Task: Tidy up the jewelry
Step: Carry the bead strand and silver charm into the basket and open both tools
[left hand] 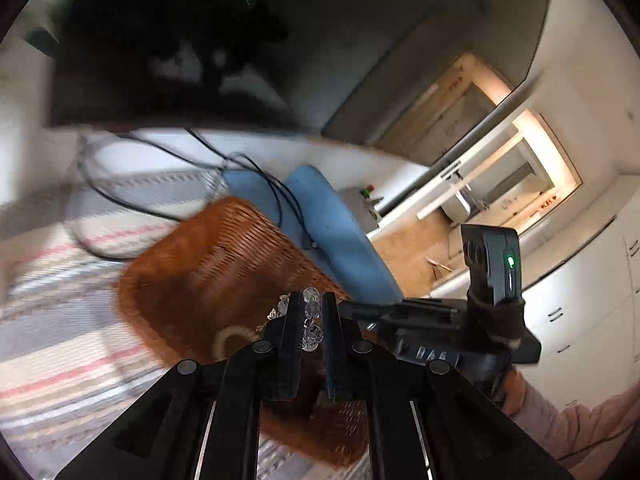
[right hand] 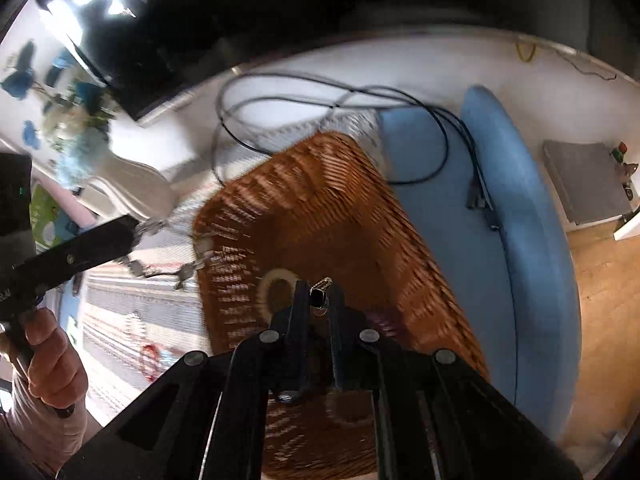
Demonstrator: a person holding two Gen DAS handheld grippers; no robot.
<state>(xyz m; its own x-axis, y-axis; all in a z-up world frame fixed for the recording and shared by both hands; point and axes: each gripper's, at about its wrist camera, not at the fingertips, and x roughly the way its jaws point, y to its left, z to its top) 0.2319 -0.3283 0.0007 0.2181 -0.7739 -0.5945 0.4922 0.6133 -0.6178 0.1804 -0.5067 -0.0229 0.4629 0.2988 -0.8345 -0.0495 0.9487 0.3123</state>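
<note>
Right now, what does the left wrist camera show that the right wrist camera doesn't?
Left wrist only: clear crystal beads pinched in the left gripper, plus a lit cabinet area beyond.
Right wrist only: a small dark-stoned gold piece held in the right gripper, and blue flowers.
Both: the brown wicker basket, blue cushion, black cables, striped cloth.

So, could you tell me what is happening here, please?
A person is sorting jewelry with a gripper in each hand. The left gripper is shut on a clear bead strand, and the right gripper is shut on a small dark-stoned piece. Both hang over a wicker basket on a striped cloth.
</note>
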